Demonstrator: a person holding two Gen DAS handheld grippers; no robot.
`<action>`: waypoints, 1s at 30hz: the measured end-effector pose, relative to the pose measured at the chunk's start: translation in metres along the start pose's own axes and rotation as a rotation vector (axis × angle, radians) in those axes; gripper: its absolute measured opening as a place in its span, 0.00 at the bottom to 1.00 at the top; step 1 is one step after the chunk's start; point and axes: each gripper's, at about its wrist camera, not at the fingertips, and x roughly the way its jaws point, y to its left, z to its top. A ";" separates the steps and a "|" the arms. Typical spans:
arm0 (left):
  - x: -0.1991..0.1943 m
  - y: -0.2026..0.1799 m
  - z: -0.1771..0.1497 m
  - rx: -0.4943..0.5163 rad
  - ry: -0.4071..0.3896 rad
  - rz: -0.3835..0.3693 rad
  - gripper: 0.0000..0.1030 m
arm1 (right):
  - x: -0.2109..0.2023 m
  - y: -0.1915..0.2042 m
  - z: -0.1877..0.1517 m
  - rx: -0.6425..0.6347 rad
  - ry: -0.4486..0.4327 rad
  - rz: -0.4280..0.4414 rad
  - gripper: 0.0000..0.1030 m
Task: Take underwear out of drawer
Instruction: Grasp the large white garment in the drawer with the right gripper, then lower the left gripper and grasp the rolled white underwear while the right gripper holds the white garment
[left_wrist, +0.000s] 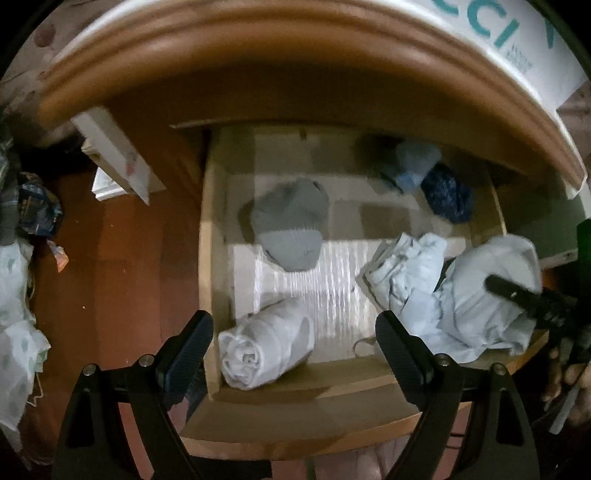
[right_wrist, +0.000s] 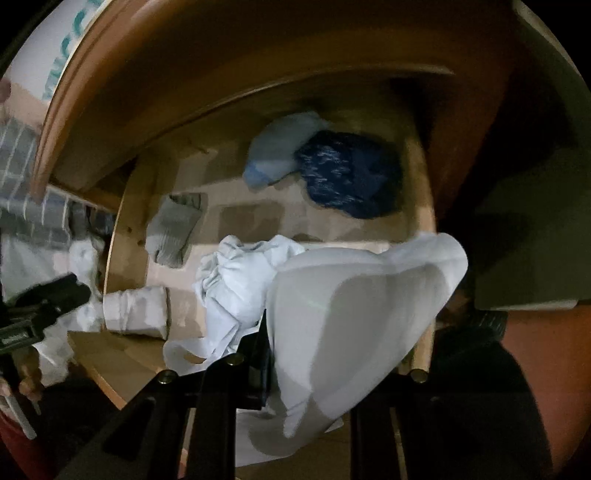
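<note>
The wooden drawer (left_wrist: 210, 258) stands open with clothes inside. My right gripper (right_wrist: 314, 354) is shut on a pale white underwear piece (right_wrist: 362, 317), lifted at the drawer's right front; it also shows in the left wrist view (left_wrist: 491, 295) with a black finger (left_wrist: 517, 291) over it. A crumpled pale blue garment (left_wrist: 402, 273) lies beside it (right_wrist: 236, 284). My left gripper (left_wrist: 291, 350) is open and empty above the drawer's front left, over a rolled white garment (left_wrist: 266, 347). A grey folded piece (left_wrist: 291, 225) lies in the middle. Light blue (left_wrist: 413, 162) and dark blue (left_wrist: 447, 192) pieces sit at the back right.
The cabinet's curved wooden top edge (left_wrist: 258, 55) overhangs the drawer's back. A white box (left_wrist: 118, 155) stands on the red-brown floor (left_wrist: 110, 277) left of the drawer, with bags and cloth (left_wrist: 18, 295) farther left.
</note>
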 end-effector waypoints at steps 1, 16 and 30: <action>0.004 -0.001 0.001 0.007 0.013 0.010 0.85 | -0.003 -0.002 0.001 0.011 -0.011 0.019 0.17; 0.041 -0.015 0.007 0.176 0.182 0.056 0.84 | -0.035 0.005 0.008 -0.045 -0.123 0.049 0.17; 0.083 -0.010 0.006 0.196 0.363 0.053 0.81 | -0.034 0.007 0.008 -0.047 -0.111 0.048 0.17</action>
